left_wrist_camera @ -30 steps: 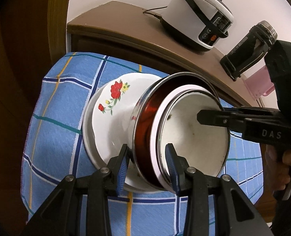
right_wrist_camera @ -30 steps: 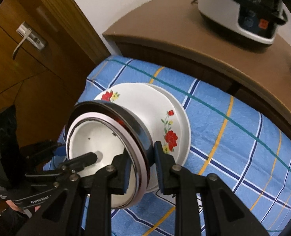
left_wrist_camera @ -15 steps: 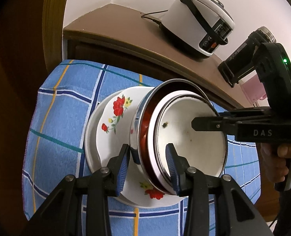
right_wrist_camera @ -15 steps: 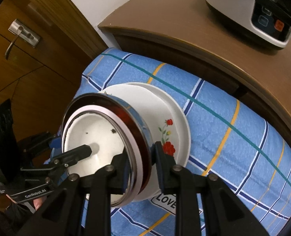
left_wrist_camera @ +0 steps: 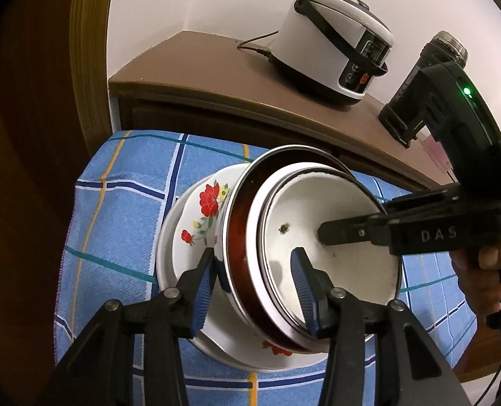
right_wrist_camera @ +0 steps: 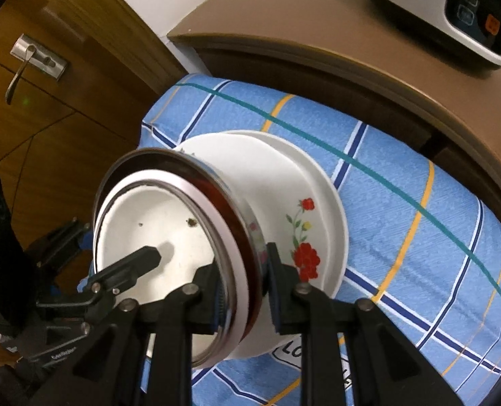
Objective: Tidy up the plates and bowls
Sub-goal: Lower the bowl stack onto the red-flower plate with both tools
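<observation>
Nested bowls [left_wrist_camera: 318, 253] sit on floral plate [left_wrist_camera: 196, 223], rim between both sets of fingers. Right gripper [right_wrist_camera: 242, 291] clamped on rim; left gripper [left_wrist_camera: 254, 287] just opened, pads apart, w/ rim betw. them. Judgement: seat stack level & centred, then release right.

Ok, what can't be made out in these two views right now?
1. Whether the nested bowls sit flat on the floral plate: both views, their own walls hide the base.
2. How many plates are stacked: both views, the bowls cover all but the plate rims.
3. Cloth lettering: right wrist view, cut off by the plate and the right gripper.
4. Rice cooker: right wrist view, cropped by the top edge.
</observation>
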Demonstrator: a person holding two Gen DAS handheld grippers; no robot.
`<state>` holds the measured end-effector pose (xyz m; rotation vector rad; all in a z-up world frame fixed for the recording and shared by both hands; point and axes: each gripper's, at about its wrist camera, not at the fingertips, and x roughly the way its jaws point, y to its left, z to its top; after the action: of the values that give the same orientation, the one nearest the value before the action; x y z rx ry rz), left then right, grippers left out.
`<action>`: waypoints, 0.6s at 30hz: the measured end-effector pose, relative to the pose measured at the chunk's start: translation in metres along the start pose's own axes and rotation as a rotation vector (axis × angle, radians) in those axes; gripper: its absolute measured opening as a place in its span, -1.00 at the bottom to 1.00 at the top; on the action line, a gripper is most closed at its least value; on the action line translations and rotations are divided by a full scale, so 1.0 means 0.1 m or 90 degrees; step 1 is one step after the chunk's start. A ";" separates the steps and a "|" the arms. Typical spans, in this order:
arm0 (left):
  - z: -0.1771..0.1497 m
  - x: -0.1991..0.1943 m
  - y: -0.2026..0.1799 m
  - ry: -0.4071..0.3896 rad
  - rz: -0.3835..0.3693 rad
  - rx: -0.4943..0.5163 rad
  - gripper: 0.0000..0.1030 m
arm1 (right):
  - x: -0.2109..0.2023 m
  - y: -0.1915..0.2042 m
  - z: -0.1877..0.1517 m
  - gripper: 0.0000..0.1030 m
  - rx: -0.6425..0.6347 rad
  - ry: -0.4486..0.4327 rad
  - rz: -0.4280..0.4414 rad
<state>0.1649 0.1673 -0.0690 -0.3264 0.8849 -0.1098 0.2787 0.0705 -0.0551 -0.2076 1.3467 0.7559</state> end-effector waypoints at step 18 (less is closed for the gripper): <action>-0.09 0.08 -0.04 -0.017 0.014 0.016 -0.07 | -0.11 0.16 -0.30 -0.59 -0.042 -0.113 -0.065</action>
<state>0.1636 0.1595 -0.0788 -0.2945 0.8601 -0.0964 0.2447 0.0620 -0.0481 -0.2542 1.1358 0.7170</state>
